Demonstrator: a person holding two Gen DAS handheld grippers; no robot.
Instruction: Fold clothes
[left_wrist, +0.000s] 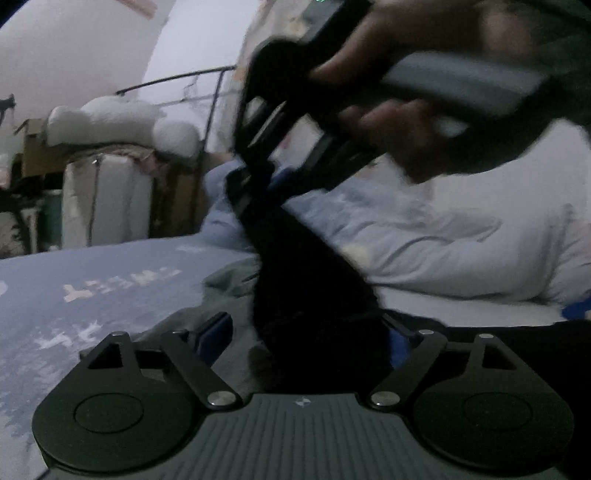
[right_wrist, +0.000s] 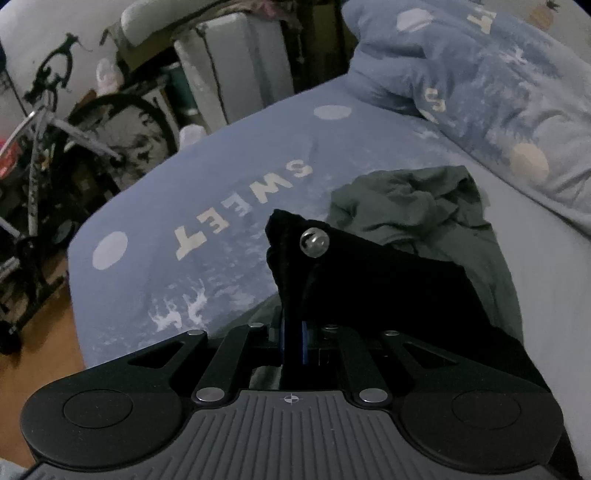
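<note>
A blue bed (right_wrist: 229, 155) printed "SWEET" fills the room. The right gripper (right_wrist: 293, 343) has its jaws clamped on a black garment (right_wrist: 369, 280), lifted over a crumpled grey garment (right_wrist: 417, 206). The left gripper (left_wrist: 303, 332) has its jaws spread wide, gripping nothing.

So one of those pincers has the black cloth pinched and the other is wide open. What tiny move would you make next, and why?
Probably close the left hand-held gripper on the black garment. Its jaws stand open with the cloth hanging between them, while the right hand-held gripper alone pinches it above the bed. A second grip would let the cloth be spread for folding.
</note>
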